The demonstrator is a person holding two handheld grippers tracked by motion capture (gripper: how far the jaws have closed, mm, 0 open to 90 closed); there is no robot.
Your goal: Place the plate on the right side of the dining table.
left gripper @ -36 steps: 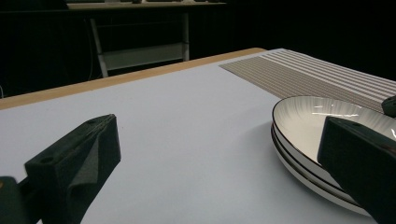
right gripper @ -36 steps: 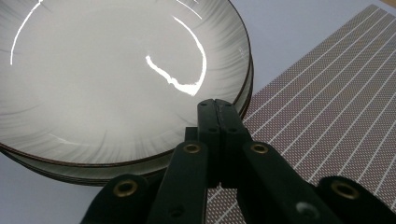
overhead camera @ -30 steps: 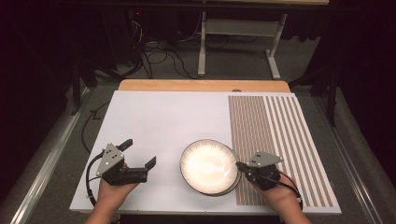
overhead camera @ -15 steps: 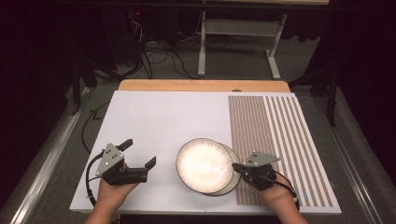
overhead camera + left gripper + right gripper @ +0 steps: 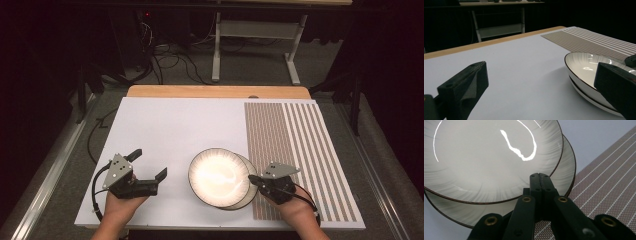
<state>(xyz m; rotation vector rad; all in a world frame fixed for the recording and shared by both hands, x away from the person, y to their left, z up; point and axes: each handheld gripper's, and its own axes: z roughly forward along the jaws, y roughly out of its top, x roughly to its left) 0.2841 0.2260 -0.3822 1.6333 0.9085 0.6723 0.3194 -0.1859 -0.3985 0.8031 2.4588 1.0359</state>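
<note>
Both forearms come in from the bottom of the high view. The left hand [image 5: 120, 202] holds the left gripper [image 5: 148, 165] low over the bench, angled up and to the right, its 2 fingers [image 5: 464, 87] spread wide apart with nothing between them. The right hand [image 5: 295, 207] holds the right gripper [image 5: 251, 180] pointing left, its fingers [image 5: 535, 182] pressed together side by side. A grey plate sits on top of each gripper, and a cable loops from each.
</note>
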